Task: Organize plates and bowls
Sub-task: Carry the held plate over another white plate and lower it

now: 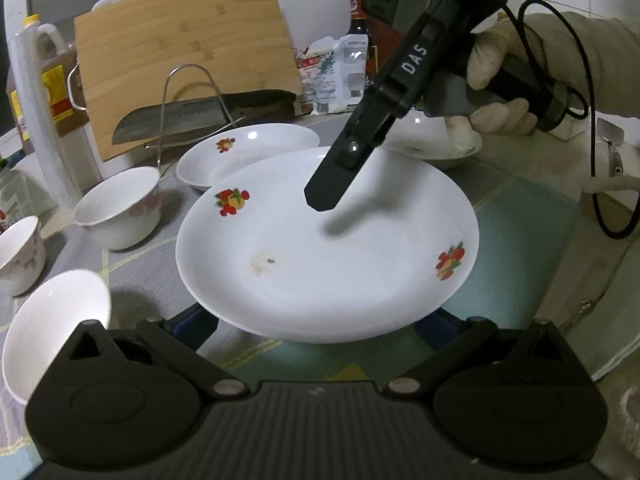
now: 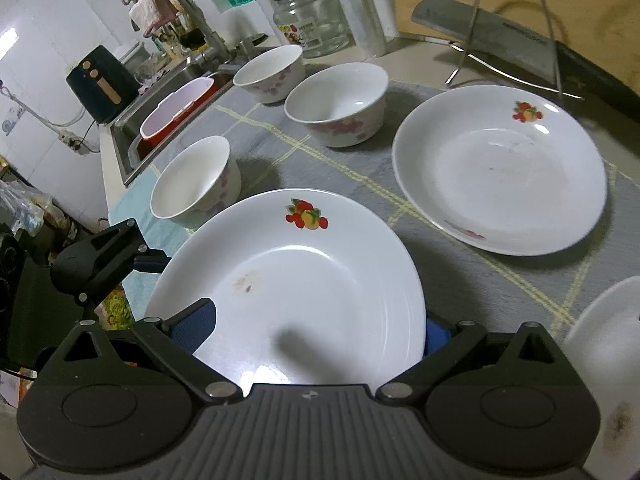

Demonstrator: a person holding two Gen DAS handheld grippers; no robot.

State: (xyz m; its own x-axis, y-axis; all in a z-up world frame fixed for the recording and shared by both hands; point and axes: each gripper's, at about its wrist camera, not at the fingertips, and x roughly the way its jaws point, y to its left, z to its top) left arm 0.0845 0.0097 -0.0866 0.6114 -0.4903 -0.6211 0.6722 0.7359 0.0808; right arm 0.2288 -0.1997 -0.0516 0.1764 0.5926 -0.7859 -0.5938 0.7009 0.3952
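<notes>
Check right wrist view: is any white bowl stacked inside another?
No, all three white bowls stand apart on the grey checked cloth.

A white plate is printed with a red-and-yellow fruit motif at twelve o'clock on its rim; a brownish smear is seen near its centre. The second plate is white with the same motif. The bowls are white with pink flowers. The bench is covered in grey cloth crossed by pale yellow lines.
</notes>
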